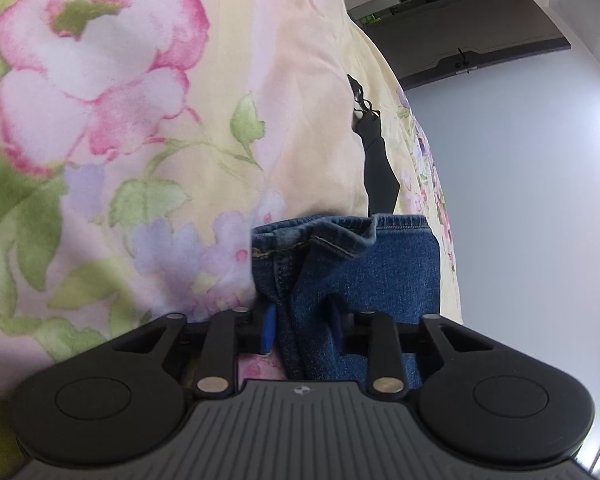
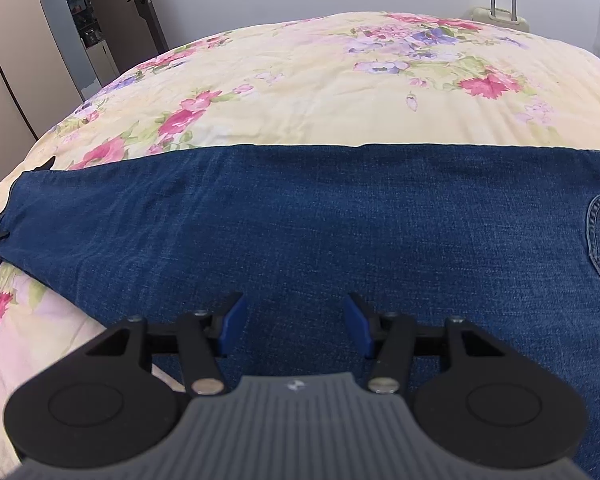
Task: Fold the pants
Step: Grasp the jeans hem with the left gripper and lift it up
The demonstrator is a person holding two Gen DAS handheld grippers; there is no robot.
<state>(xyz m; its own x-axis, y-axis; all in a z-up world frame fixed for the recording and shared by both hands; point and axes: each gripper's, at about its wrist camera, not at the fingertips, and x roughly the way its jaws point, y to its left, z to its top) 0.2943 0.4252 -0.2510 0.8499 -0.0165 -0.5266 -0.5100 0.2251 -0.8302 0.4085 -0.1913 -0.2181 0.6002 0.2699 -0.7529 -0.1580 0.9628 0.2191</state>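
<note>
Your left gripper (image 1: 302, 330) pinches a bunched hem of the jeans (image 1: 352, 276). Your right gripper (image 2: 294, 322) hovers with jaws spread over the jeans (image 2: 300, 220), nothing between the pads. The jeans lie flat across the floral quilt (image 2: 320, 92). Beyond the left gripper, a black strap (image 1: 374, 152) lies on the quilt. A suitcase (image 2: 500, 12) stands past the far edge, and a door (image 2: 146, 4) is at far left.

Floral bedspread (image 2: 308, 92), blue jeans (image 2: 340, 232) lying across
</note>
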